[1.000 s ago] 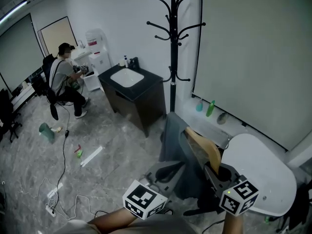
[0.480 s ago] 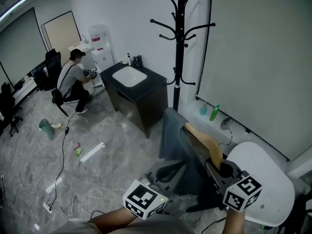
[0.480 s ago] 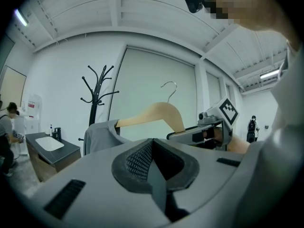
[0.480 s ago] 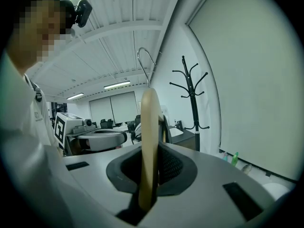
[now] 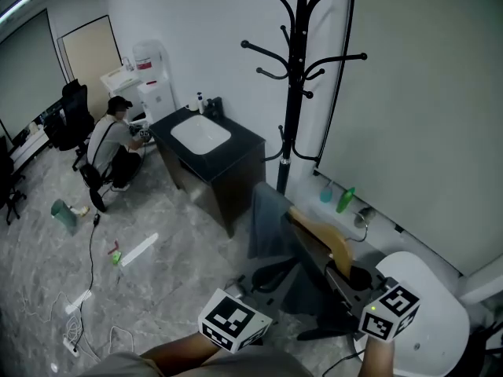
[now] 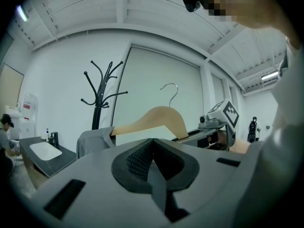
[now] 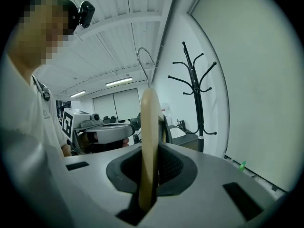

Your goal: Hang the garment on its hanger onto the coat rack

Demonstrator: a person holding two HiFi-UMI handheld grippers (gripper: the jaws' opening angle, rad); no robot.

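The right hand-held gripper pinches the wooden hanger. The hanger stands edge-on between the two pads, and its metal hook rises above the jaws. In the head view the hanger reaches from this hand-held gripper forward and to the left. The grey garment hangs from its far end, away from the jaws and not touching them. The garment lies between the hand-held gripper and the foot of the coat rack.

The rack is black and upright against the white wall, well apart from the hook – the hanger is not yet on any of its arms.

The left hand-held gripper has its jaws pressed together, with nothing between them. From its own view the hanger shows above and beyond its jaws, with the garment to the left of the wood and the rack further behind. It touches neither of them.

To the left of the rack stands a black cabinet with a white sink, and beyond it a person crouches on the floor.
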